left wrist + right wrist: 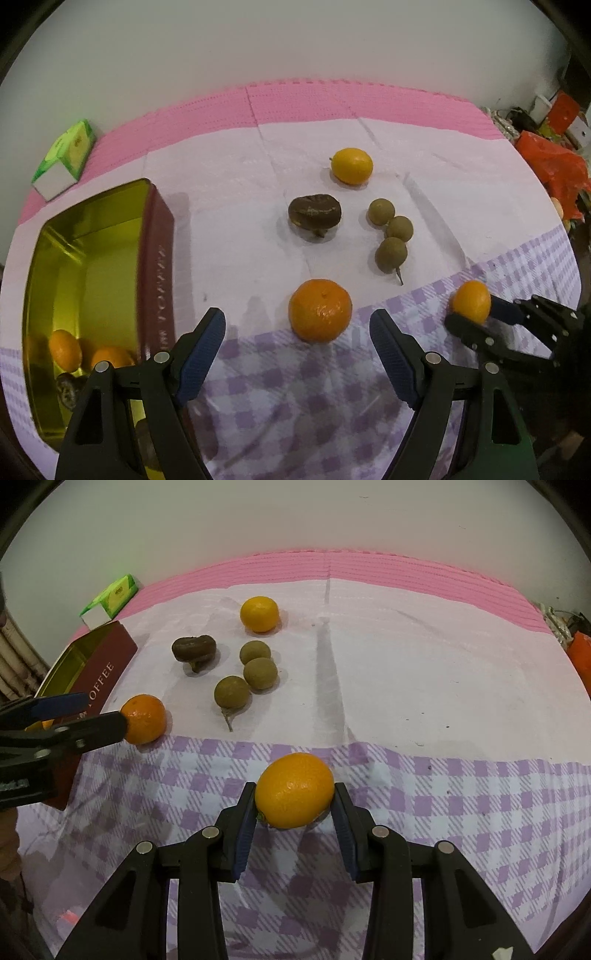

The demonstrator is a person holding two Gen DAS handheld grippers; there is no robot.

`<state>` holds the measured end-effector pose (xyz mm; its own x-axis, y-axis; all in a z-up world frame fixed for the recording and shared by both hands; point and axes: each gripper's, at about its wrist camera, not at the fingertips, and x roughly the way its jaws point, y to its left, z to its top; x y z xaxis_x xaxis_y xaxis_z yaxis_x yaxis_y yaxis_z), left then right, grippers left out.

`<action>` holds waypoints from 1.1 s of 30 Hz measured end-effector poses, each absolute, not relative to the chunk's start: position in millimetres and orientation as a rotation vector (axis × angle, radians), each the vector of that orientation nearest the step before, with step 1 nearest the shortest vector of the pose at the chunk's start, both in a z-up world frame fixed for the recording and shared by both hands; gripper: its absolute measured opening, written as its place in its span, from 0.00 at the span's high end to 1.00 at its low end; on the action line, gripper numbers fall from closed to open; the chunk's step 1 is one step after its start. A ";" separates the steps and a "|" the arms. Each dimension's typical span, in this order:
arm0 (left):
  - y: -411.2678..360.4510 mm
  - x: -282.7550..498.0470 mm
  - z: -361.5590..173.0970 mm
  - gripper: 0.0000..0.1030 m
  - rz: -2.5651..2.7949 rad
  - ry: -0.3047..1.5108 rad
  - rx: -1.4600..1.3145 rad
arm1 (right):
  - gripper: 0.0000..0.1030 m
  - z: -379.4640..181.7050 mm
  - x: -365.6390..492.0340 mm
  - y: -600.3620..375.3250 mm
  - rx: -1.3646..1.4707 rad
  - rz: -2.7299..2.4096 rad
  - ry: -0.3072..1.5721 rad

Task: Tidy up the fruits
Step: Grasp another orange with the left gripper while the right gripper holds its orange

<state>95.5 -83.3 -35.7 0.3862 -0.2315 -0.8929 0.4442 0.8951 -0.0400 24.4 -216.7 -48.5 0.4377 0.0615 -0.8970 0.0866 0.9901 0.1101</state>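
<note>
Between the blue pads of the right tongs [295,805] sits a small orange fruit [294,790], and both pads touch its sides, so the tongs grasp it low over the checked purple cloth [461,812] on the counter. The left wrist view shows the same grasp from the side, with the fruit [471,301] at the tip of the right tongs [480,317].

The left tongs [297,339] are released, the two pads wide apart with nothing between them. A mandarin [320,311] lies on the cloth just beyond the gap. Farther from the mandarin lie a dark brown fruit [314,212], three small brown-green round fruits [390,232] in a row, and a yellow-orange fruit [351,165] behind them all.

To the left of the mandarin stands a red tin [157,258] with a golden inside. Only the left wrist view looks into it: two orange fruits [88,354] and something dark lie at its near end. The right wrist view shows only its outer wall [107,664] with the letters "OFFEE". Behind the tin a green and white carton [66,158] lies on the pink mat [295,103].
</note>
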 end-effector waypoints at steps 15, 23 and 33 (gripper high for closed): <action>-95.9 113.6 -60.6 0.38 -0.426 1.156 0.206 | 0.64 -48.0 25.3 -217.2 0.160 -0.011 1.116; -96.5 112.0 -64.7 0.57 -0.436 1.163 0.195 | 0.64 -47.4 26.7 -214.8 0.154 -0.012 1.114; -82.5 103.9 -56.1 0.59 -0.430 1.152 0.173 | 0.64 -47.9 28.6 -212.9 0.143 -0.018 1.111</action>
